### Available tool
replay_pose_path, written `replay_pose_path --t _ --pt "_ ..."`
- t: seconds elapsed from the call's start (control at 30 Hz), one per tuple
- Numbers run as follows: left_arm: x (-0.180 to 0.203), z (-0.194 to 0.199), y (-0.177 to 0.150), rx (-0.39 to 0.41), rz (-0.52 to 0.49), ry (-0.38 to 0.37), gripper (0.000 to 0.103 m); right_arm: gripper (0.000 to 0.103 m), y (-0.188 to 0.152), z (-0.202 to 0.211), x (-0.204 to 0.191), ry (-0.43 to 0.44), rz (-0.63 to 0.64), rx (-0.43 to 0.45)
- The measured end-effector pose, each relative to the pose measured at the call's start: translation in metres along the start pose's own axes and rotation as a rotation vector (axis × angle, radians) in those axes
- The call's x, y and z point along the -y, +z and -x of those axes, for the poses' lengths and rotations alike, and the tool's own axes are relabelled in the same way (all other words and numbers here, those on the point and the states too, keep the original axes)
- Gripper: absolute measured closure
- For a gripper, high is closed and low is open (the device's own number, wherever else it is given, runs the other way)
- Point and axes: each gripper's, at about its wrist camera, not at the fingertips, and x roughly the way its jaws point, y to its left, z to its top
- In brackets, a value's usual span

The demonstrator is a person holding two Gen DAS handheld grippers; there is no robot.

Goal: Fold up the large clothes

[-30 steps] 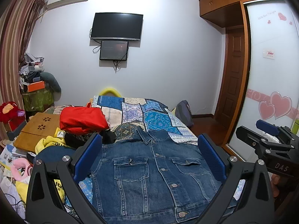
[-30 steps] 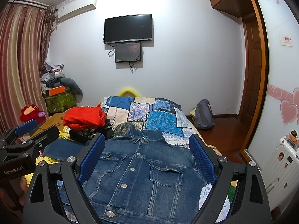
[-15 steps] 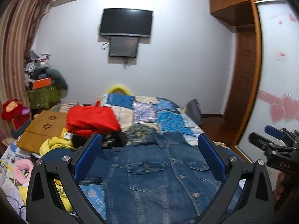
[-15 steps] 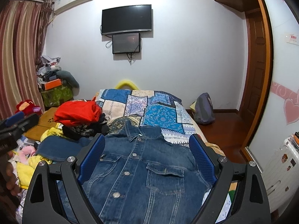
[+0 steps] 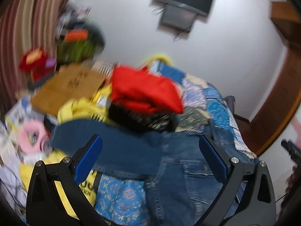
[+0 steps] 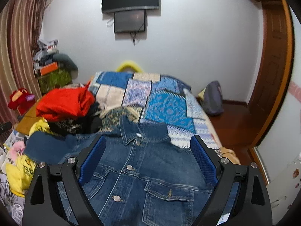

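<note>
Both jaws stand wide apart, holding nothing: the left gripper point(image 5: 150, 157) hangs over the sleeve side of the jacket point(image 6: 146, 169), the right gripper point(image 6: 147, 157) over its buttoned front below the collar. Denim lies flat, front up, on the near end of the bed point(image 6: 165, 105), one sleeve point(image 6: 47, 146) stretched out to the left. Beyond that sleeve sits a red bundle point(image 6: 65, 103) on dark clothes, with yellow cloth point(image 6: 20, 171) lower left. The left view is blurred and tilted.

Blue denim jacket point(image 6: 143, 169), buttoned, front up, spread flat on the bed, one sleeve stretched left
</note>
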Motion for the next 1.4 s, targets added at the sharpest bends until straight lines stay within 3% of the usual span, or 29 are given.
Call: replay_pose_path --t 0.2,0.43,0.57,0.77,0.93,1.13,1.23,1.3,1.4 --pt "-0.086 -0.056 -0.016 -0.164 0.207 0.056 0.0 0.013 -0.011 -0.044 -0.003 0.01 0.026 -0.145" --pt "-0.171 -0.1 -0.057 -0.33 0.484 0.006 0.003 0.013 -0.02 -0.076 -0.006 0.027 0.035 -0.255" --pt "-0.204 -0.112 -0.071 -0.353 0.611 -0.054 0.011 0.013 -0.022 -0.085 -0.005 0.016 0.039 -0.283" --pt "-0.231 -0.133 -0.072 -0.308 0.707 -0.113 0.014 0.013 -0.024 -0.106 -0.005 0.0 0.031 -0.326" --pt "-0.242 -0.157 -0.066 -0.305 0.712 -0.078 0.022 0.013 -0.027 -0.113 -0.007 -0.011 0.034 -0.349" --pt "-0.237 -0.169 -0.059 -0.295 0.656 0.042 0.04 0.013 -0.028 -0.111 -0.01 -0.037 0.059 -0.344" --pt "-0.219 -0.162 -0.05 -0.272 0.565 0.121 0.057 0.013 -0.027 -0.107 -0.01 -0.039 0.074 -0.335" --pt "-0.207 -0.156 -0.041 -0.259 0.503 0.166 0.079 0.013 -0.027 -0.103 -0.011 -0.045 0.088 -0.325" --pt "-0.186 -0.144 -0.026 -0.237 0.4 0.245 0.09 0.013 -0.026 -0.096 -0.01 -0.051 0.106 -0.308"
